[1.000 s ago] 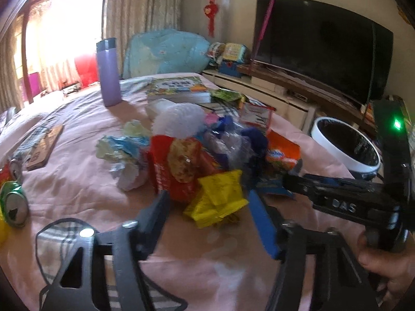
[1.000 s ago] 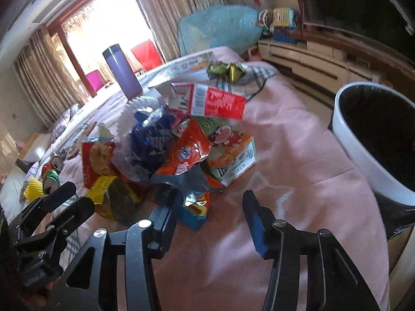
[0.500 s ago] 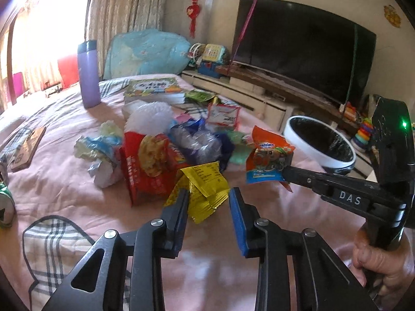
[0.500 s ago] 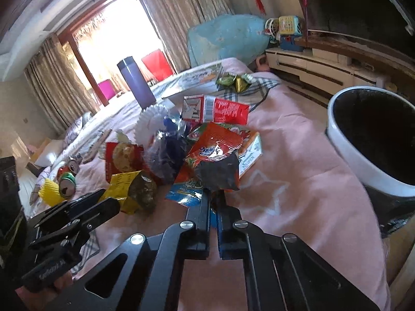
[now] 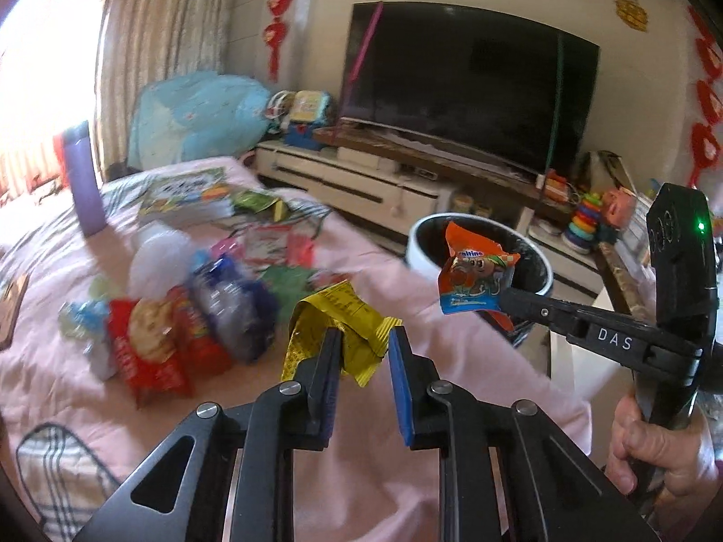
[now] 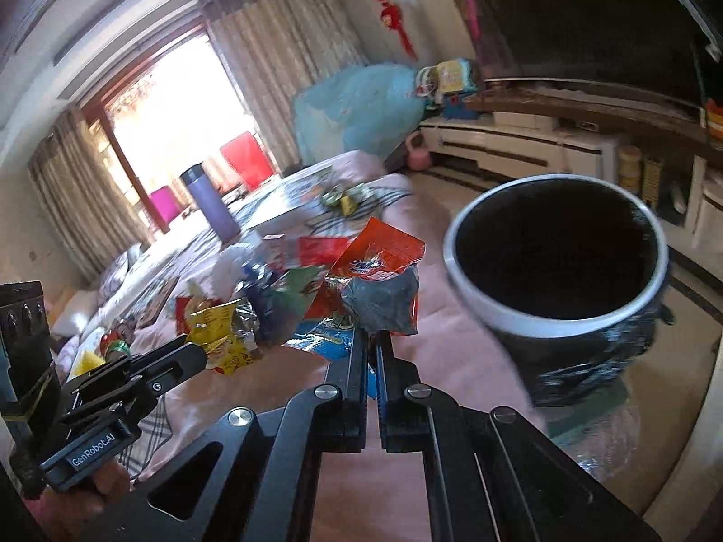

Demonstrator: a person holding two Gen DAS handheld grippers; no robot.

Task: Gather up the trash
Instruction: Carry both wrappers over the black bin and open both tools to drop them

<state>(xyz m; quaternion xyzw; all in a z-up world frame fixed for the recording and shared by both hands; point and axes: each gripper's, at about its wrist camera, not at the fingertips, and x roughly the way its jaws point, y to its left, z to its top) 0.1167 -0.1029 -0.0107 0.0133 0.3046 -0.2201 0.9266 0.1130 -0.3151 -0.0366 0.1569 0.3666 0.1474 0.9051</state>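
My left gripper [image 5: 361, 343] is shut on a yellow wrapper [image 5: 334, 320] and holds it above the pink bedspread [image 5: 452, 384]. My right gripper [image 6: 371, 343] is shut on an orange snack bag [image 6: 379, 257], lifted close to the round white-rimmed bin [image 6: 556, 311]. In the left wrist view the orange bag [image 5: 474, 271] hangs in front of the bin's rim [image 5: 418, 237]. The yellow wrapper also shows in the right wrist view [image 6: 217, 334]. A pile of wrappers [image 5: 180, 307] lies on the bed to the left.
A purple bottle [image 5: 83, 180] and books [image 5: 190, 189] stand at the bed's far side. A TV [image 5: 470, 86] on a low white cabinet [image 5: 361, 180] lines the wall behind the bin. Drink cans [image 6: 113, 348] lie at the bed's left.
Both grippers rose off the bed and swung right toward the bin. The left gripper closed on the yellow wrapper and lifted it; the right gripper carried the orange bag up beside the bin.
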